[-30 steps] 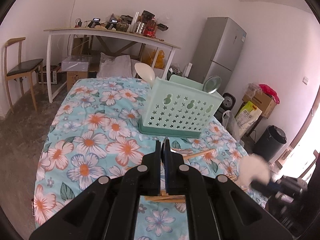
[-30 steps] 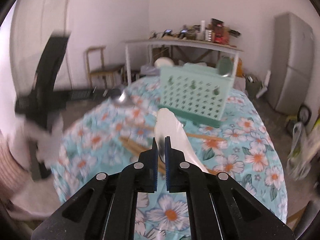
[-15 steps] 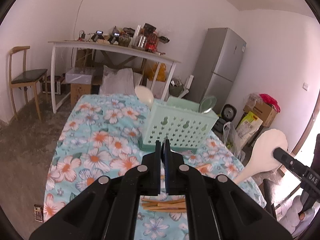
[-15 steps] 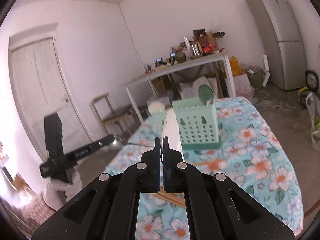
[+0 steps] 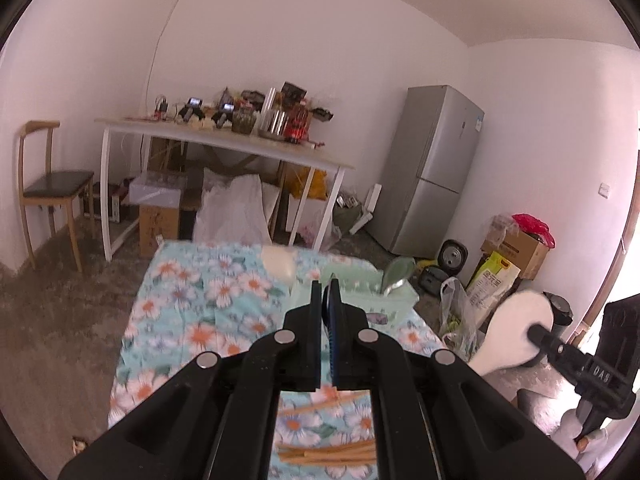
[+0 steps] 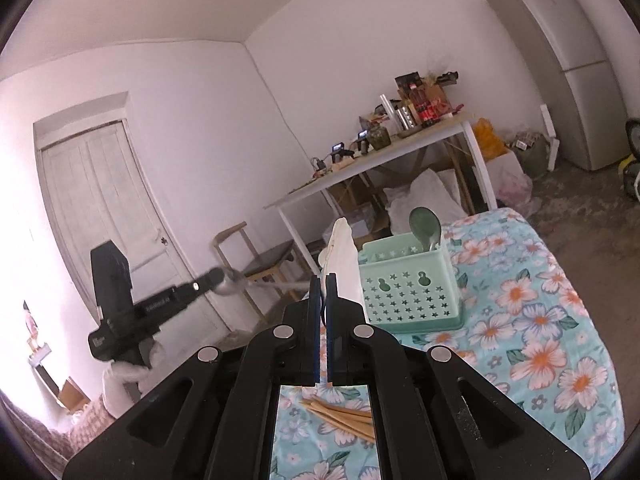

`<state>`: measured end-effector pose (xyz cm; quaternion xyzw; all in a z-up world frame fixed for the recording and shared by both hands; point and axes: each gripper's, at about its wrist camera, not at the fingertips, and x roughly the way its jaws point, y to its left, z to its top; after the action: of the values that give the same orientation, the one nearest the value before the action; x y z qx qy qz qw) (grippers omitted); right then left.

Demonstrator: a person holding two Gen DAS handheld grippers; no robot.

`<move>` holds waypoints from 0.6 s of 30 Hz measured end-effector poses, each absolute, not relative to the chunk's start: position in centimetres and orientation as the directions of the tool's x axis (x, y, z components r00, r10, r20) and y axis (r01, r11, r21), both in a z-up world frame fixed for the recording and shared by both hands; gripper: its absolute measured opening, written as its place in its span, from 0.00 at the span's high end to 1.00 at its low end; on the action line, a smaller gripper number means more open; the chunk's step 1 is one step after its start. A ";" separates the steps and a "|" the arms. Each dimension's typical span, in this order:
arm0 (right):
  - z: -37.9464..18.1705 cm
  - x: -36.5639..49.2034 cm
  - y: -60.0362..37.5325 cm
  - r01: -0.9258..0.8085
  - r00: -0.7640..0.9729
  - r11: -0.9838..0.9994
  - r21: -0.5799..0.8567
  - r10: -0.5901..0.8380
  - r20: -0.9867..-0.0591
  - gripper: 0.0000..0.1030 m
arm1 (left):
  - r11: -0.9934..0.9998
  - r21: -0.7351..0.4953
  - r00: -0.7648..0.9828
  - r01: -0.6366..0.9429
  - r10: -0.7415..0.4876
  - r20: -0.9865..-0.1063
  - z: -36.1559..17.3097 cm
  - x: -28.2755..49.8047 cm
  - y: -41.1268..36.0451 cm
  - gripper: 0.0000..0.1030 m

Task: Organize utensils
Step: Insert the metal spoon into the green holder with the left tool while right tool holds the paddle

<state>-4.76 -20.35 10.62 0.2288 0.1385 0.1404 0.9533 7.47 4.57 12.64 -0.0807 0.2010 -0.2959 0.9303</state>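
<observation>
Grippers hang above the flowered table (image 6: 532,320), the right gripper (image 6: 323,280) pinching a white spatula (image 6: 343,264), the left gripper (image 5: 327,292) clamped on a metal spoon (image 6: 236,280), the green basket (image 6: 408,292) beyond.

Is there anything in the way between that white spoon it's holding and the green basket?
Nothing visible. The white spoon, held in the right gripper, is raised beside the green basket, whose open top holds only a green spoon at its far side.
</observation>
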 end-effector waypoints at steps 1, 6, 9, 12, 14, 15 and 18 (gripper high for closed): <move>10.5 -4.7 -20.7 -0.204 0.922 0.854 0.479 0.332 -0.199 1.00 | 0.817 -0.257 0.751 0.517 -0.576 -0.321 13.1 7.7 4.4 0.98; 10.3 -4.6 -21.5 -0.200 0.923 0.851 0.487 0.330 -0.199 1.00 | 0.848 -0.166 0.788 0.504 -0.530 -0.313 15.0 9.4 3.3 0.98; 10.1 -4.6 -21.9 -0.202 0.921 0.844 0.497 0.336 -0.196 1.00 | 0.866 -0.107 0.804 0.488 -0.494 -0.330 15.6 10.8 2.3 0.98; 10.0 -4.5 -22.0 -0.201 0.920 0.844 0.498 0.337 -0.200 1.00 | 0.881 -0.044 0.817 0.470 -0.453 -0.357 15.6 12.3 1.1 0.98; 9.8 -4.3 -22.2 -0.199 0.918 0.842 0.502 0.339 -0.204 1.00 | 0.889 0.004 0.824 0.458 -0.423 -0.377 15.3 13.1 0.2 0.98; 9.6 -4.2 -22.3 -0.199 0.918 0.841 0.504 0.340 -0.205 1.00 | 0.891 0.019 0.827 0.454 -0.413 -0.382 15.1 13.4 -0.1 0.98; 9.3 -4.0 -22.5 -0.195 0.916 0.837 0.511 0.341 -0.210 1.00 | 0.897 0.061 0.836 0.437 -0.380 -0.396 14.7 14.4 -1.1 0.98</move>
<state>-4.04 -22.54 9.32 0.2478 0.1479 0.1415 0.9469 14.42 -1.05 14.67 0.0747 0.1903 -0.2140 0.9552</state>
